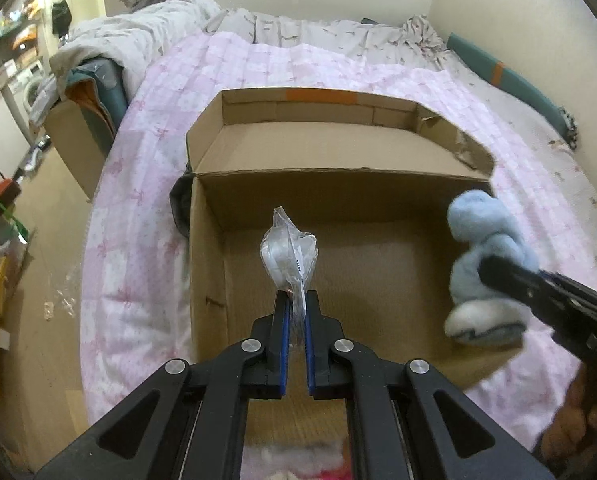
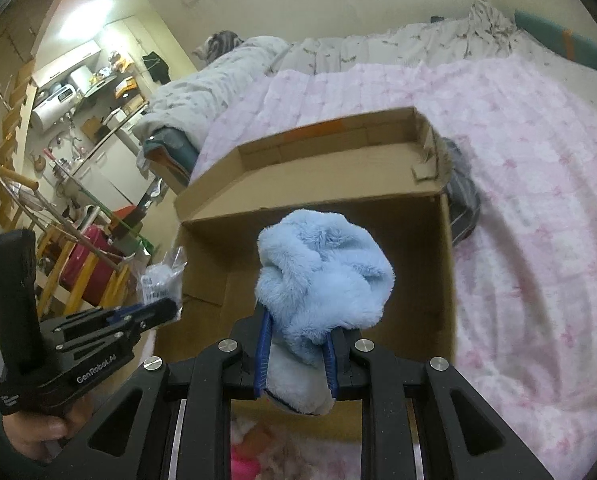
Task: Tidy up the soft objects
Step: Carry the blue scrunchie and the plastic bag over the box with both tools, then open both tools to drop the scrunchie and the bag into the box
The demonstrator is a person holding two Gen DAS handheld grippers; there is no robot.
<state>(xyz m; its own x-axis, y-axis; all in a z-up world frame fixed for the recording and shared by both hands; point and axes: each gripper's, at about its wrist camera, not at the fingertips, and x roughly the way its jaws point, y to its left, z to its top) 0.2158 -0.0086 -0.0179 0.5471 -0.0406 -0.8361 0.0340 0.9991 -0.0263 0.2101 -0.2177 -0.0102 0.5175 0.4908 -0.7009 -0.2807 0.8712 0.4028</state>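
An open cardboard box (image 1: pixel 378 264) lies on the pink bedspread, its lid flap folded back; it also shows in the right wrist view (image 2: pixel 414 248). My left gripper (image 1: pixel 297 296) is shut on a clear plastic bag (image 1: pixel 288 254) with something white inside, held over the box. The bag and left gripper (image 2: pixel 166 310) show at the left of the right wrist view. My right gripper (image 2: pixel 298 320) is shut on a fluffy light-blue plush item (image 2: pixel 322 276) above the box's near edge. The plush (image 1: pixel 486 264) shows at the box's right side in the left wrist view.
A grey dark item (image 2: pixel 464 200) lies on the bed against the box's far right corner. A rumpled grey duvet (image 1: pixel 146 36) is heaped at the head of the bed. Pink and white soft things (image 2: pixel 258 456) lie just below the grippers. Cluttered shelves and a red case (image 2: pixel 86 264) stand left.
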